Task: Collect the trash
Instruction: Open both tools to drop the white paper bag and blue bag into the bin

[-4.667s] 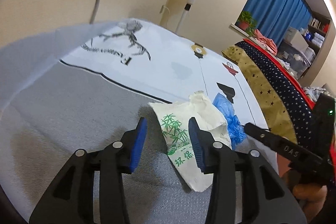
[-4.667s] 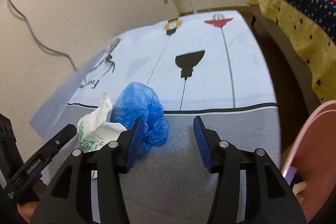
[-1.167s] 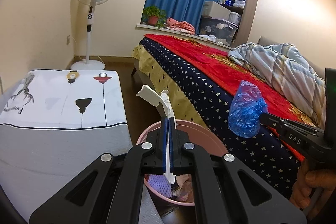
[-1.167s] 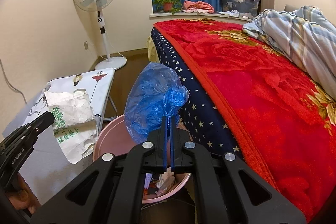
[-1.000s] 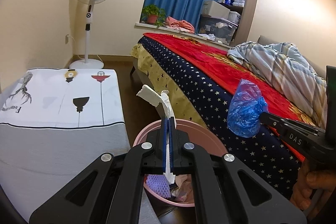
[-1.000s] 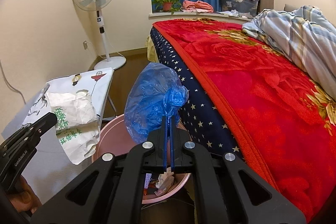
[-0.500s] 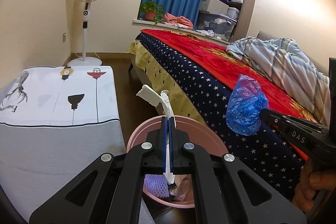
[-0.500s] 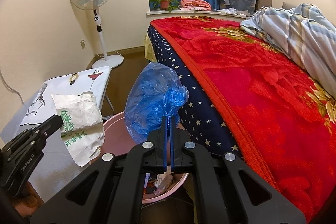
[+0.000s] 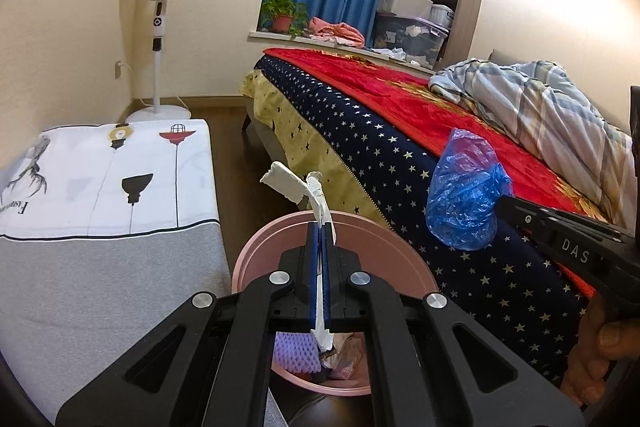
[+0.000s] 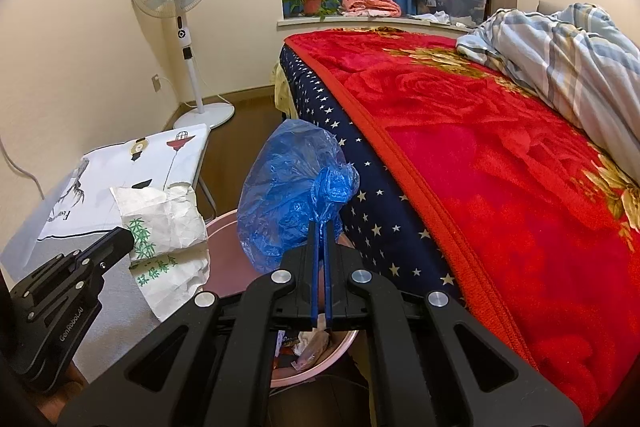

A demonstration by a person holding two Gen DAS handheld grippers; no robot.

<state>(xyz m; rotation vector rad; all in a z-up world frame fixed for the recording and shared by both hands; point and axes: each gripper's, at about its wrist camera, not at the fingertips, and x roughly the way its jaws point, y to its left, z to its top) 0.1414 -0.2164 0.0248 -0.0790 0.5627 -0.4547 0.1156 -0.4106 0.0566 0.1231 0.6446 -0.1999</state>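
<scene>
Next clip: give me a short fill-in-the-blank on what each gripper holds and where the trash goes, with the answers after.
1. The left gripper is shut on a crumpled white ____ printed with green bamboo.
2. The right gripper is shut on a crumpled plastic bag coloured ____.
3. Below both grippers stands a round ____ bin with trash already in it.
4. To the right of the bin is a bed under a ____ blanket.

Missing words: bag; blue; pink; red
</scene>
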